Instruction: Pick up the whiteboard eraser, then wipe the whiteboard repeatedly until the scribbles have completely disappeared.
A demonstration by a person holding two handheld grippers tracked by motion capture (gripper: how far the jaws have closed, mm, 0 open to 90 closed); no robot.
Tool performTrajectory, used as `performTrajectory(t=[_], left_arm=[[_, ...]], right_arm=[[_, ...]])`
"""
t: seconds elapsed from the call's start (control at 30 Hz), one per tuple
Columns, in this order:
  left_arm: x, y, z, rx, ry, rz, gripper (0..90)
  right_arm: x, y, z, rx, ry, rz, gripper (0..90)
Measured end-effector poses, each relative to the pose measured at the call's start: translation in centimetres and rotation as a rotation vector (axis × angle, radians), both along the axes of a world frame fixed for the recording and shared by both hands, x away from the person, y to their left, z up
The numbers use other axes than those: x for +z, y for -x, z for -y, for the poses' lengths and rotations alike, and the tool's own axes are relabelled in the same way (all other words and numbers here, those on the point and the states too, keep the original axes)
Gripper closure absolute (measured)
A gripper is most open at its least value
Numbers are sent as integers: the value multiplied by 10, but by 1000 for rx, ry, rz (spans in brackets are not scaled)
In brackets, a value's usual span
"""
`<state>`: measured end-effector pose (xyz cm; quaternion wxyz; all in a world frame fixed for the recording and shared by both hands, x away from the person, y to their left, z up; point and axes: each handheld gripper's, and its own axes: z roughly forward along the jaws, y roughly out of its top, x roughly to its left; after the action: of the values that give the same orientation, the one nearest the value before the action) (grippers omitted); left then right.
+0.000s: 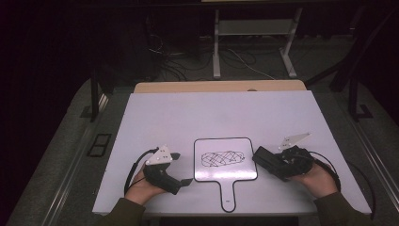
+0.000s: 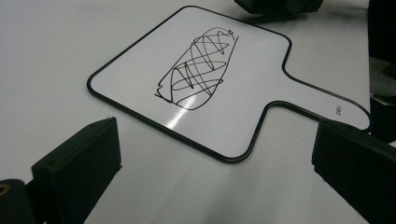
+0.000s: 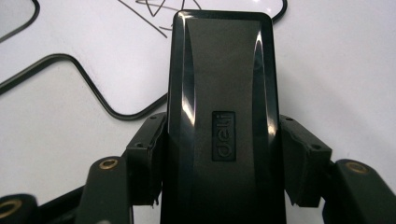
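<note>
While my right gripper (image 1: 261, 158) clamps the black eraser (image 3: 222, 116) just right of the whiteboard paddle (image 1: 226, 160), its scribble (image 1: 224, 158) runs lengthwise toward the eraser, nearer this hand; my left gripper (image 1: 181, 168) waits open, left of it.

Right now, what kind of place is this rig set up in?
Probably a lab or data-collection workspace: a white table under bright light in a dark room, loose cables on the floor behind it, and a person holding the left gripper and right gripper beside a scribbled whiteboard paddle.
</note>
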<state>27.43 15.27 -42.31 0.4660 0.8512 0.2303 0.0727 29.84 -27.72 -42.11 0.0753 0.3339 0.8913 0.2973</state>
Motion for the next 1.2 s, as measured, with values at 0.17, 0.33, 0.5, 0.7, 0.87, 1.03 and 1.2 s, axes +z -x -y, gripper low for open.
performTrajectory(t=[0.17, 0.33, 0.5, 0.7, 0.87, 1.03, 1.2], left_arm=[[-1, -1, 0, -1, 1, -8, 4], [-1, -1, 1, -5, -3, -5, 4], [-1, 0, 2, -13, -13, 0, 4], [-1, 0, 3, -3, 5, -5, 4], [-2, 1, 4, 2, 14, -8, 4], [-2, 1, 5, 0, 13, -7, 4], [-2, 1, 4, 0, 17, -9, 4]], right_arm=[[4, -3, -1, -6, -15, -3, 387], [9, -6, -4, 1, -20, 6, 387], [12, -8, -10, 11, -36, 2, 387], [18, -14, -22, 38, -58, 6, 387], [20, -20, -35, 58, -59, 13, 387], [21, -27, -46, 71, -60, 18, 387], [22, -36, -57, 82, -67, 18, 387]])
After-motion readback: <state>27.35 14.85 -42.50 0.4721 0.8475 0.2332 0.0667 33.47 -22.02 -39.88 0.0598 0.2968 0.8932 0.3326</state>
